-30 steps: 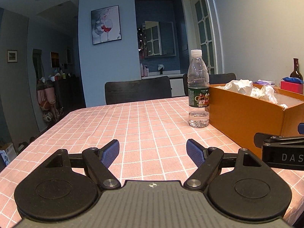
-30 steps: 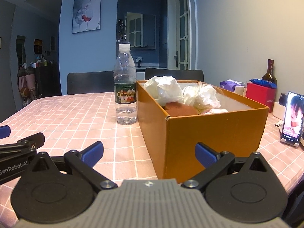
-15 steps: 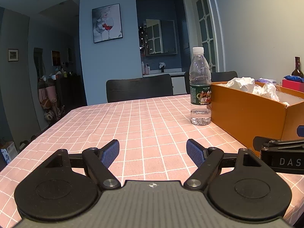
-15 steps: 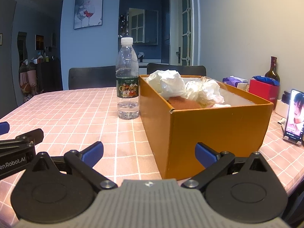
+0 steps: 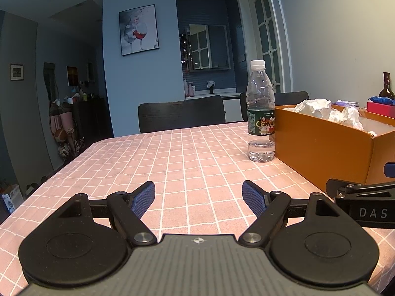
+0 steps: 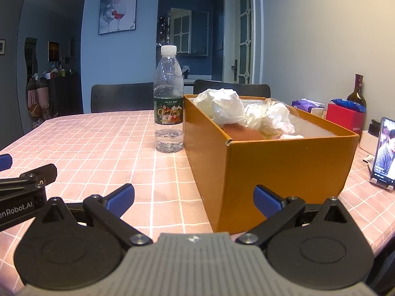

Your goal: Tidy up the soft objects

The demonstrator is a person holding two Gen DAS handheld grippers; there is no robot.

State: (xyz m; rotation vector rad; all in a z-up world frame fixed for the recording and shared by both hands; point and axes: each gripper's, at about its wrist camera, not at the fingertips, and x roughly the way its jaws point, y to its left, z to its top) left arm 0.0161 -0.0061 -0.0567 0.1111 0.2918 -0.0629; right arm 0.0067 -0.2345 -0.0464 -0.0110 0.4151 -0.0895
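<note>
An orange cardboard box stands on the pink checked tablecloth, right of a water bottle. Crumpled white tissues and a brown soft item lie inside it. The box also shows at the right of the left wrist view, with the tissues poking above its rim. My right gripper is open and empty, low over the table in front of the box's near left corner. My left gripper is open and empty, to the left of the box over bare tablecloth.
The bottle also shows in the left wrist view. A phone leans on a stand right of the box. A red box, a wine bottle and a purple tissue pack stand behind it. Dark chairs line the far edge.
Both grippers have sunk lower and drawn back a little towards the near table edge. Both stay open and empty. Nothing on the table has moved.
</note>
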